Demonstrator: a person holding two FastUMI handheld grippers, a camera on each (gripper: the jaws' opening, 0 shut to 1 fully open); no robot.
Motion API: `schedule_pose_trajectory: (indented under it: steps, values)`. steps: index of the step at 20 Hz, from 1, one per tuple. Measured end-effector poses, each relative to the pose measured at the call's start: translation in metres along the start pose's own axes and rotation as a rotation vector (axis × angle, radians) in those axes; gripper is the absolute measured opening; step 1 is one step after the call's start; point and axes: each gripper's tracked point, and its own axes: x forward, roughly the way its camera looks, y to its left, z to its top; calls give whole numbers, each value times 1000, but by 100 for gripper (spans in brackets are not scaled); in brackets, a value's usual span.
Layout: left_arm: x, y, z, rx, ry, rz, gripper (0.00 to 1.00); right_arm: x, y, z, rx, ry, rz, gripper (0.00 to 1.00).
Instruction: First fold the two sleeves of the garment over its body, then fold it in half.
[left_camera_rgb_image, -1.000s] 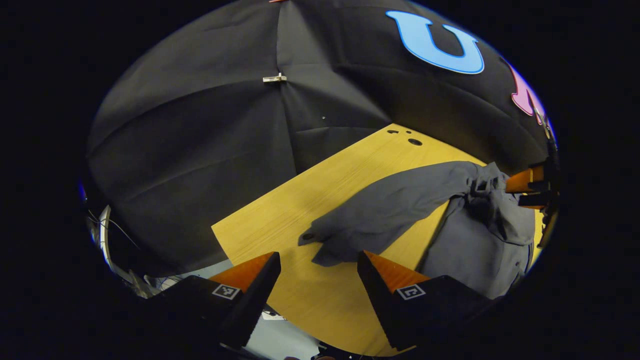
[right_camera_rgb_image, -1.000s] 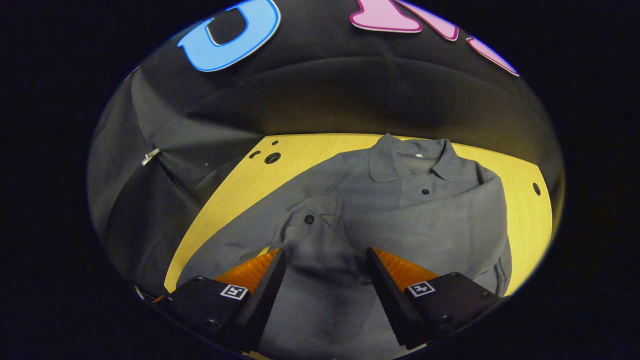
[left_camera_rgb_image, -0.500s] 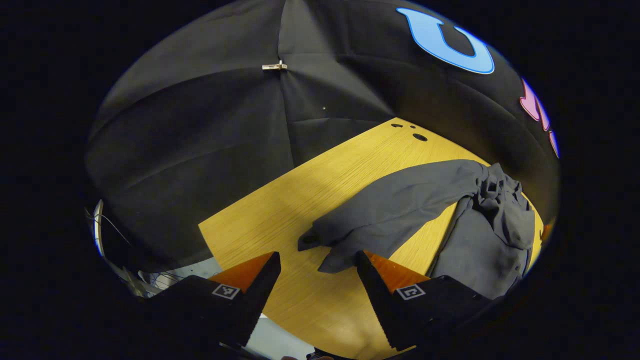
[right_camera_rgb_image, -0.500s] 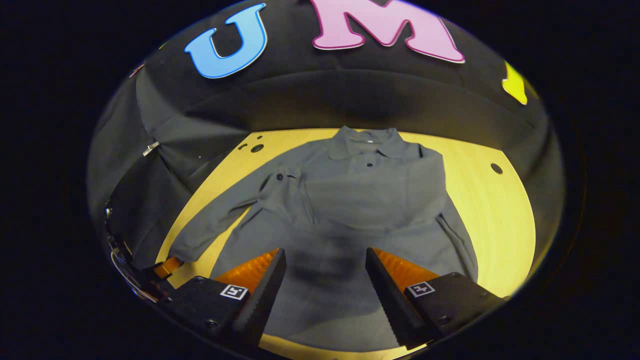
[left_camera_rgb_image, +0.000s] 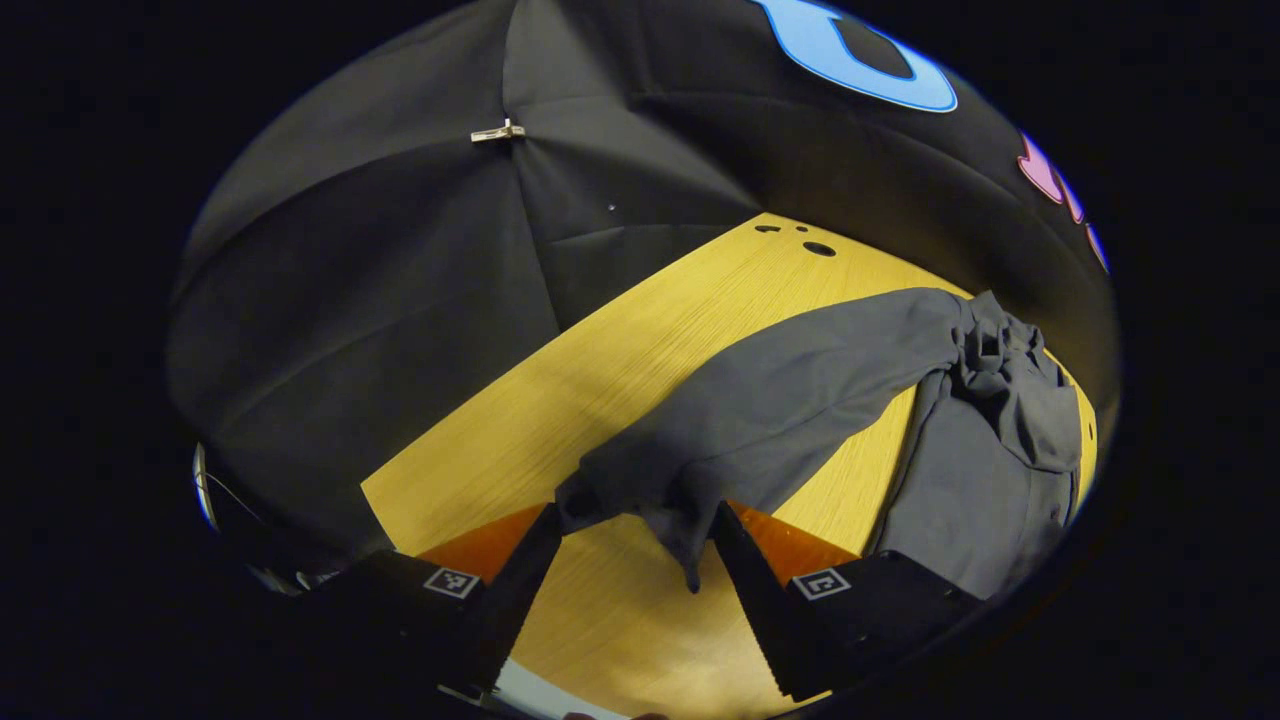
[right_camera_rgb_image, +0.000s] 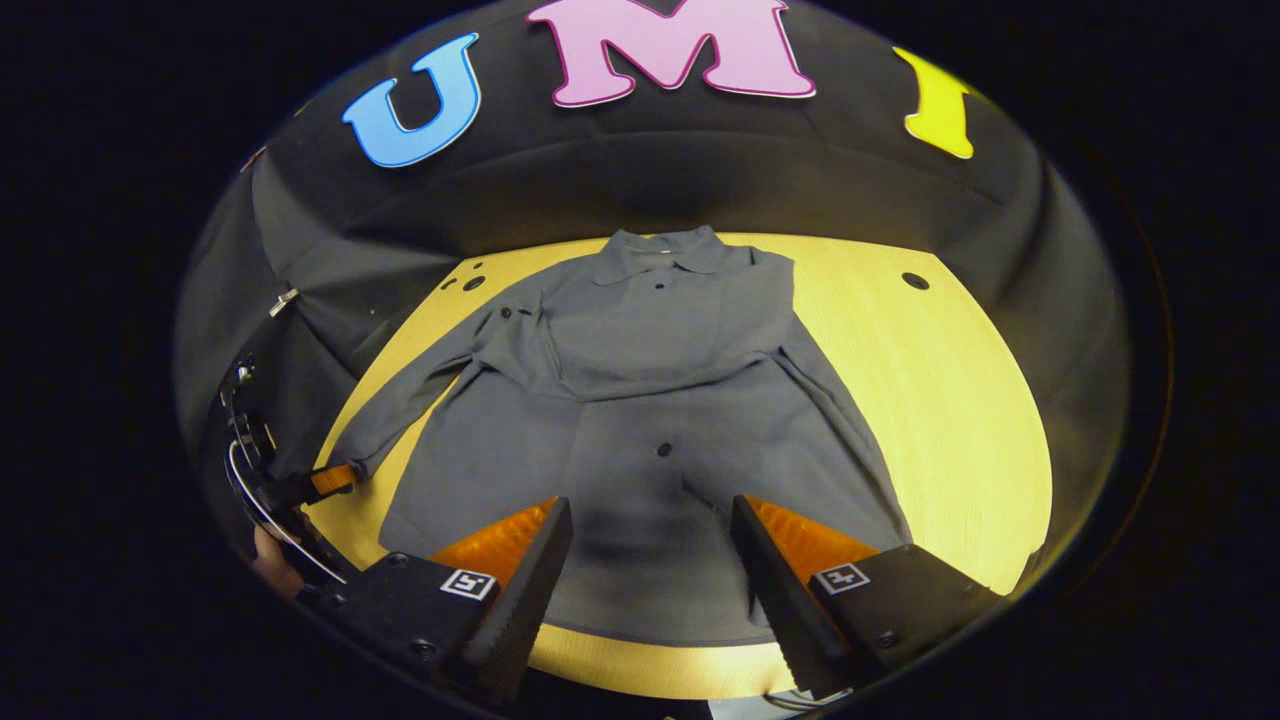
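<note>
1. The garment, a grey button-front shirt (right_camera_rgb_image: 640, 400) with a collar, lies flat on the yellow wooden table (right_camera_rgb_image: 950, 400), collar toward the booth's black wall and hem toward the right gripper's camera

2. In the right gripper view one sleeve (right_camera_rgb_image: 690, 345) already lies folded across the chest, so I judge the first sleeve fold done

3. The other sleeve (left_camera_rgb_image: 780, 400) is stretched out sideways off the body, across bare tabletop; its cuff (left_camera_rgb_image: 640, 500) reaches in between the fingers of the left gripper (left_camera_rgb_image: 632, 545)

4. The left gripper's fingers stand apart, with the cuff's edge draped in the gap; the cloth is not pinched, and whether it touches either finger is hard to tell

5. From the right gripper view, the left gripper sits at the table's near-left edge, just beside the cuff

6. The right gripper (right_camera_rgb_image: 650, 545) hangs over the shirt's lower hem with its fingers spread wide, holding nothing

7. Still to do, as I judge it: close on the cuff, carry the second sleeve over the body, then fold the shirt in half

8. Roughly a third of the task looks complete
</note>
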Motion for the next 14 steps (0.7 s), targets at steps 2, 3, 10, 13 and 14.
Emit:
schedule_pose_trajectory:
  steps: [2, 3, 10, 13, 14]
  values:
    - [3, -3, 1, 28, -2, -12, 97, -5, -2, -8, 38, 3, -3, 99]
    - [5, -4, 2, 39, 3, -13, 97, -7, -3, -13, 46, 6, -6, 99]
    - [30, -15, 6, 97, 33, -44, 97, -18, -11, -34, 35, 15, -41, 99]
    - [37, -22, 7, 81, 38, -89, 98, -20, -11, -43, 39, 37, -53, 99]
    - [38, -24, 6, 86, 45, -111, 96, -20, -10, -45, 47, 45, -54, 99]
